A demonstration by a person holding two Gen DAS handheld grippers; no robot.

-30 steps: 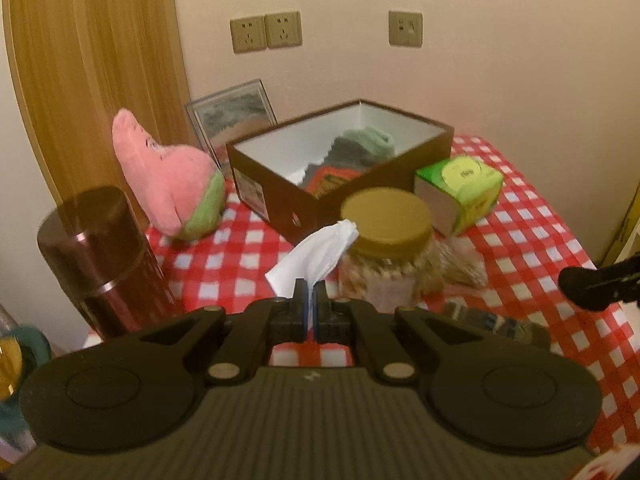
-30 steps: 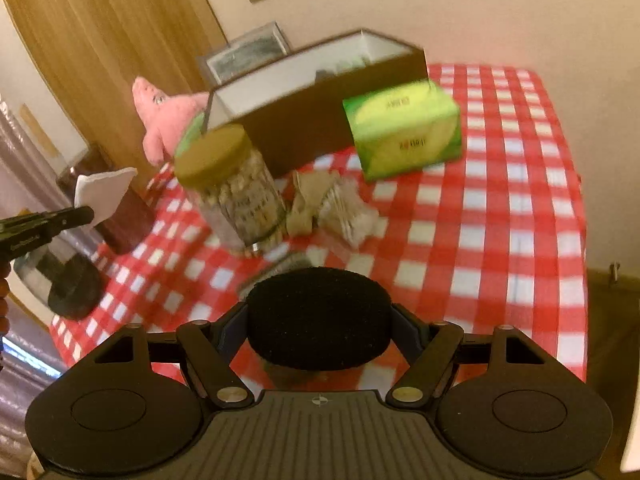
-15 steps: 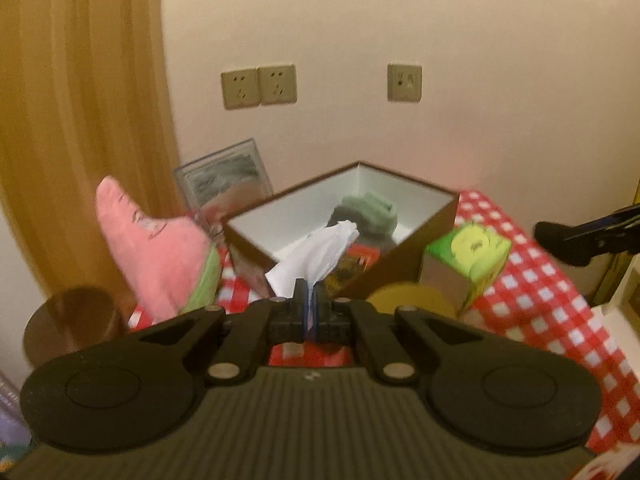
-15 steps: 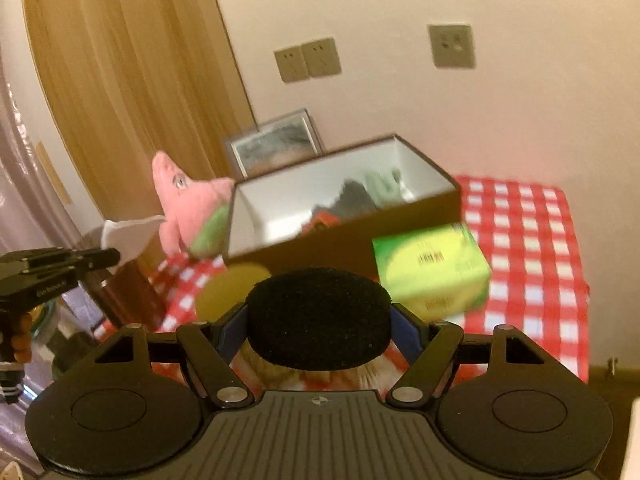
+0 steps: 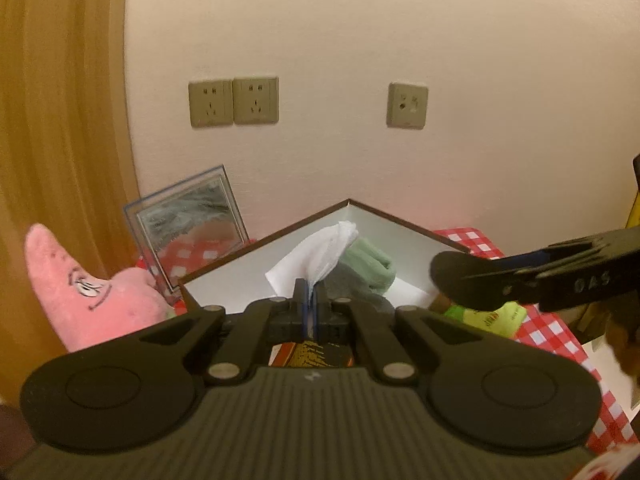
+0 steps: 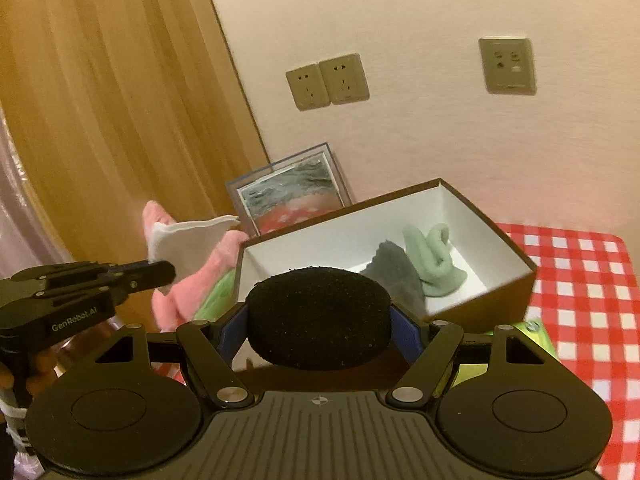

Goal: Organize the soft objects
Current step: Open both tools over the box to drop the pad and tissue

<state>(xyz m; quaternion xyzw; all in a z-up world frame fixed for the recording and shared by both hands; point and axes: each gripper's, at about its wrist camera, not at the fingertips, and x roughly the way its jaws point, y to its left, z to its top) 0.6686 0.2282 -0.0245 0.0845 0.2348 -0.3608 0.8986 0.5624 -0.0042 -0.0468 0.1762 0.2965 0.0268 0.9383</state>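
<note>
My left gripper [image 5: 310, 300] is shut on a white tissue [image 5: 320, 252] and holds it up in front of the open brown box [image 5: 384, 216]. The tissue also shows in the right wrist view [image 6: 188, 240], left of the box [image 6: 488, 208]. My right gripper [image 6: 318, 316] is shut on a round black sponge [image 6: 318, 312], held in the air just before the box's near wall. It also shows in the left wrist view [image 5: 444, 276], at the right. Inside the box lie a green cloth [image 6: 434, 264] and a grey cloth [image 6: 394, 268]. A pink starfish plush [image 5: 84, 300] lies left of the box.
A framed picture [image 6: 292, 196] leans on the wall behind the box. A green tissue pack [image 5: 492, 316] lies right of the box on the red checked tablecloth [image 6: 580, 280]. Wall sockets [image 5: 234, 102] are above. A wooden door [image 6: 100, 100] is at the left.
Both grippers have risen and moved toward the box, each still holding its object. The jar and the brown canister have dropped out of view.
</note>
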